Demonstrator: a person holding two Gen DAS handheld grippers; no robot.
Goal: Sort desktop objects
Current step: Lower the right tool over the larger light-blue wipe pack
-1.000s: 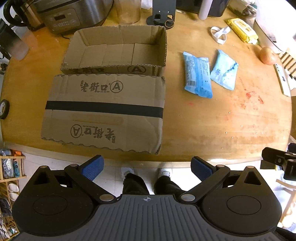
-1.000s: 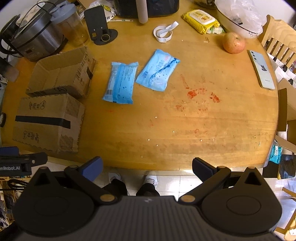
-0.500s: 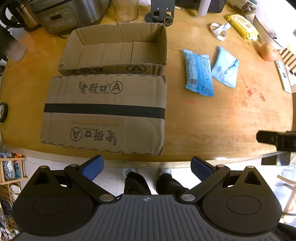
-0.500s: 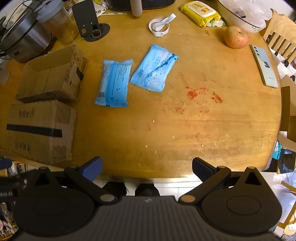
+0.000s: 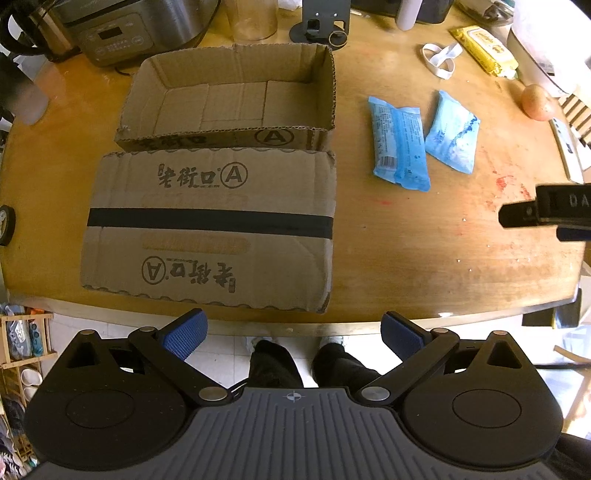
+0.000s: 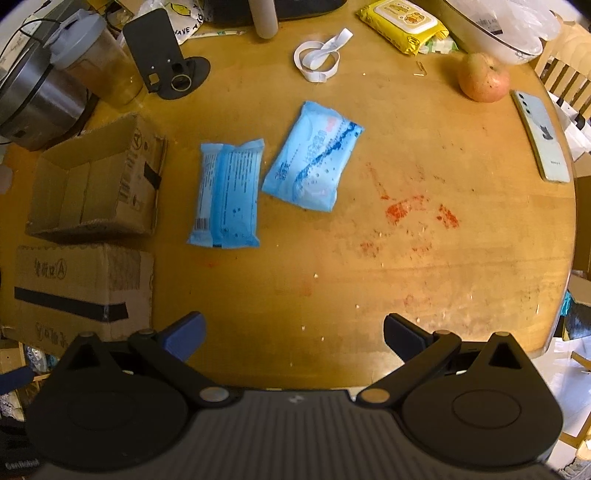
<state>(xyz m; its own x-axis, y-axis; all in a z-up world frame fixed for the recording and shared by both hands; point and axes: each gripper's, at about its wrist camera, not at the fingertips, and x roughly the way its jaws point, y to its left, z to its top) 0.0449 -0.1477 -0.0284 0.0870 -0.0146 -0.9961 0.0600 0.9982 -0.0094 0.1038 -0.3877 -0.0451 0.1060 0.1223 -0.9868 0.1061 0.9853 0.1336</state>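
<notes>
Blue packs: two soft blue packs flat on the table, side by side. Long pack (image 6: pixel 225 194) at 11 o'clock in the right view, wavy-print pack (image 6: pixel 314 157) just beside it at 12 o'clock. Corners look very close; touching or not, cannot tell.
Open box: open cardboard box (image 5: pixel 236 99) at 11 o'clock in the left view, near the long pack. Nothing seen inside.
Taped box: closed, taped box (image 5: pixel 210 229) right in front of the open one, near the table edge.
Table: round wooden table (image 6: pixel 369 277) with red smears and crumbs.
Other stuff: apple (image 6: pixel 482 79), phone (image 6: pixel 543 144), yellow wipes pack (image 6: pixel 402 22) and white strap (image 6: pixel 319 55) far back, from 12 to 2 o'clock.
Stage: fits packs waiting to go in the box, or packs just laid out of it. Cannot tell which.
What could go wrong: slippery, squishy packs could slide out of a pinch. So close together, grabbing one could drag the other. Thin box wall could get bumped.
Left tongs (image 5: pixel 291 336): wide open, holding nothing, hanging at the near table edge, aimed at the boxes.
Right tongs (image 6: pixel 293 336): wide open, holding nothing, over the near edge, aimed at the packs.
</notes>
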